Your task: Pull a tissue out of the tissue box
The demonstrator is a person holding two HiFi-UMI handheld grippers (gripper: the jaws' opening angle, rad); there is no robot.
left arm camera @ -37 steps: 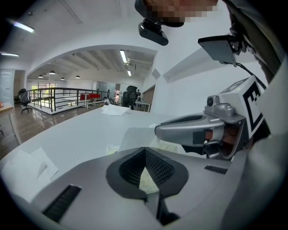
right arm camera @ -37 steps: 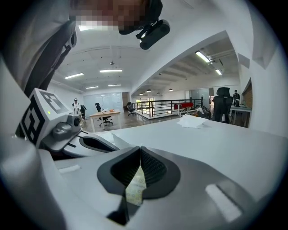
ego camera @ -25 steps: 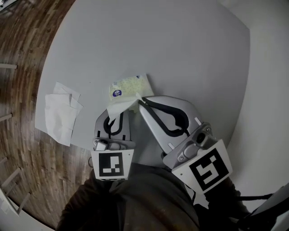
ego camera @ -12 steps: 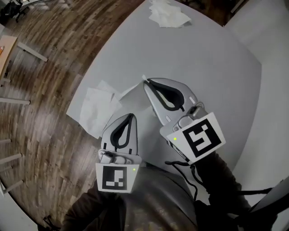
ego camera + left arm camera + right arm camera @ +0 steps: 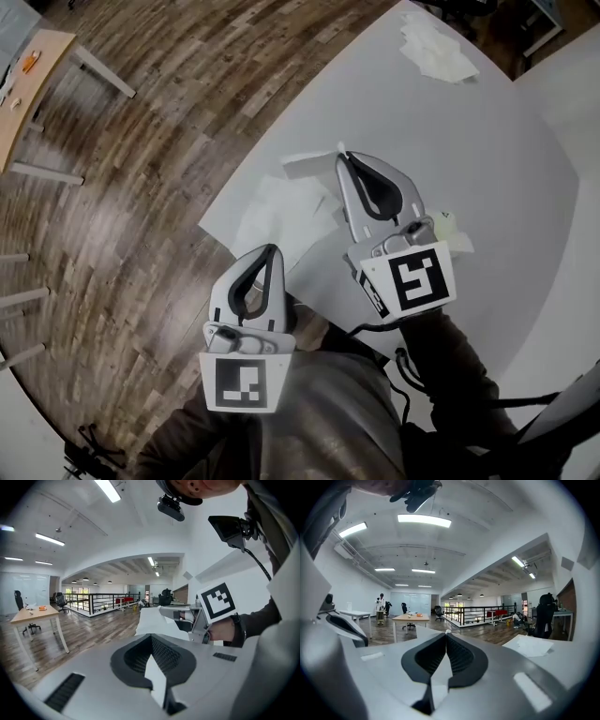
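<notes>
So the tissue (image 5: pixel 305 161) is out of the box (image 5: pixel 450 223). It hangs off the tip of the right gripper (image 5: pixel 341 153), whose jaws are pressed together on one edge of it. It's held up over the table (image 5: pixel 506 169) close to the near edge, just beside a loose pile (image 5: pixel 281 214) of other tissues and well apart from the box, which peeks out behind the right gripper. The left gripper (image 5: pixel 272 250) sits nearer the person, by the table's edge next to the wood floor (image 5: pixel 141 187), jaws pressed together with nothing in them. Another heap (image 5: pixel 436 52) of tissues lies at the far corner.
</notes>
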